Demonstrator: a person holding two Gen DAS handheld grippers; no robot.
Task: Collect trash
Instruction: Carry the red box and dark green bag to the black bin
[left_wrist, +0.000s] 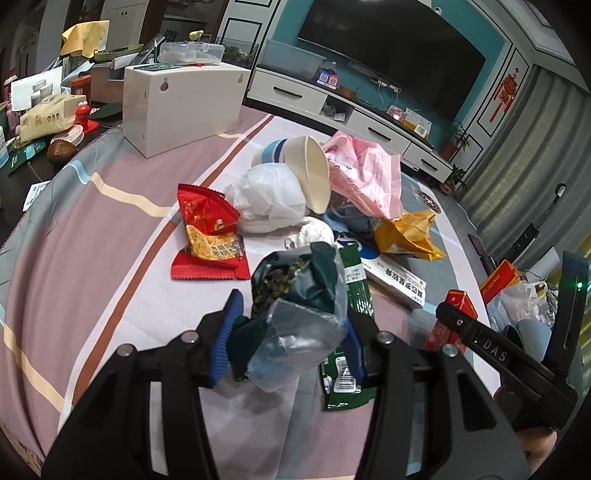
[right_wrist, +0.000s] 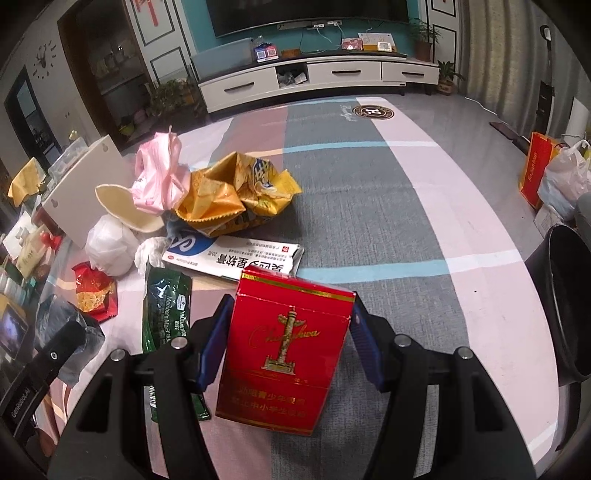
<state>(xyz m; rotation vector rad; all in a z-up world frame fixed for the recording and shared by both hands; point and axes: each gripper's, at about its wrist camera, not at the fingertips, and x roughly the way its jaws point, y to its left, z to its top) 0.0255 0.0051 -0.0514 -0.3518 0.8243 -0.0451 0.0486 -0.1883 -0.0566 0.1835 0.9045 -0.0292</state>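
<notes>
Red cigarette box (right_wrist: 282, 350) was gripped by the right tool (right_wrist: 288, 347) above the striped desk (right_wrist: 388, 221). Left tool (left_wrist: 284, 332) was clamped on a clear bag (left_wrist: 295, 314) near the trash pile (left_wrist: 314, 192).

Dim, bluish indoor light; strong fisheye bending and dark corners.

I'm in a home's living room. A big dark television (left_wrist: 391, 55) hangs on a teal wall at the far side, above a long white media cabinet (right_wrist: 317, 79) with drawers. Potted plants (right_wrist: 424, 38) stand at the cabinet's right end, grey curtains (right_wrist: 495, 51) hang to the right, and a deer-shaped wall clock (right_wrist: 43, 61) is on the left wall. The near surface wears a striped pink and grey cloth (right_wrist: 369, 192).
</notes>
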